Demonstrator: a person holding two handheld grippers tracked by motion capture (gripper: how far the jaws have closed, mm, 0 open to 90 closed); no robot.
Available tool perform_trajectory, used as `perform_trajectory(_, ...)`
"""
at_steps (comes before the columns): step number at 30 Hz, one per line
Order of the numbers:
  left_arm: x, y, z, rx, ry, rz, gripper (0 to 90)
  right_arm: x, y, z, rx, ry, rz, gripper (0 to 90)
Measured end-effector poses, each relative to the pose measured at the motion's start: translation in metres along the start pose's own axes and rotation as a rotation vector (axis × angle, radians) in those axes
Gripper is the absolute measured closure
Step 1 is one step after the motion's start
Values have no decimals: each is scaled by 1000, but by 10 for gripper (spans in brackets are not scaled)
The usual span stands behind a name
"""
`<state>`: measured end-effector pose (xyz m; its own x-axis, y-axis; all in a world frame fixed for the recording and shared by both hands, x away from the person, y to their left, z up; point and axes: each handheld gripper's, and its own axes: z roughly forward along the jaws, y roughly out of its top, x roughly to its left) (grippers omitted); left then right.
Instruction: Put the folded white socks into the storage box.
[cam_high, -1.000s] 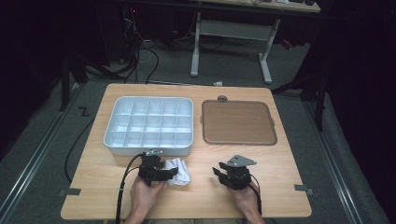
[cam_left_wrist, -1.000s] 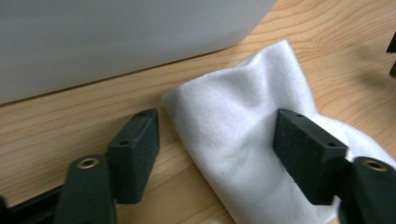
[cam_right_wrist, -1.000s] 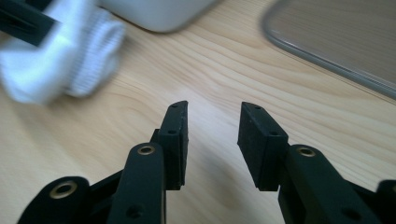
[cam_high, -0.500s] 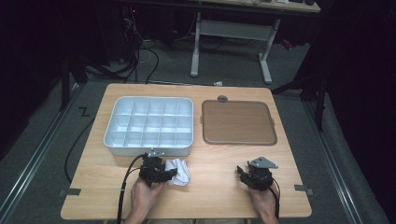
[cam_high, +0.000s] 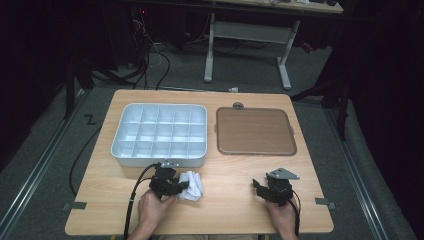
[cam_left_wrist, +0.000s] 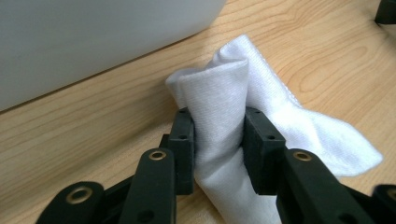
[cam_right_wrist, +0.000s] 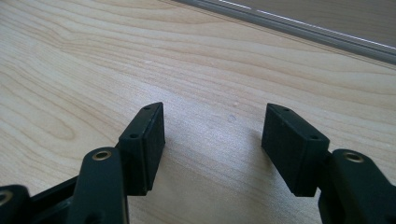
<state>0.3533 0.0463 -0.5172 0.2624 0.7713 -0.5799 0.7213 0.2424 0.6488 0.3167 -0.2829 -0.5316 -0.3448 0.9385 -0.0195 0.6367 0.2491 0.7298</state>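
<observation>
A crumpled white cloth lies on the wooden table just in front of the compartment tray. My left gripper points right into it. In the left gripper view its jaws have just been closing, and both pads now pinch an upright fold of the cloth at the left gripper. My right gripper rests low over bare wood near the front right of the table. Its jaws have just been opening and stand apart with nothing between them, as the right gripper view shows.
A white tray with several empty compartments sits at the back left; its wall is close behind the cloth. A brown flat tray lies at the back right, with a small round object behind it. Cables trail off the table's front.
The right gripper moved to the right along the table's front and its jaws spread wider. The left gripper stayed put and its jaws closed onto the cloth.
</observation>
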Motion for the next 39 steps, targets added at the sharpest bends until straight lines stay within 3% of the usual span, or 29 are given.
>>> perform_trajectory(12,-3,5,-7,55,-31,50,722,0,0,0,1,5,-7,381)
perform_trajectory(15,-5,6,-12,51,-38,54,724,0,0,0,1,5,-7,380)
perform_trajectory(21,-13,9,-21,25,-51,107,730,0,0,0,2,6,-7,376)
perform_trajectory(29,-23,14,-26,28,-64,143,731,0,0,0,2,7,-7,374)
perform_trajectory(35,-25,17,-29,35,-74,145,731,0,0,0,2,7,-7,373)
perform_trajectory(39,-26,25,-34,44,-106,121,731,0,0,0,2,8,-7,372)
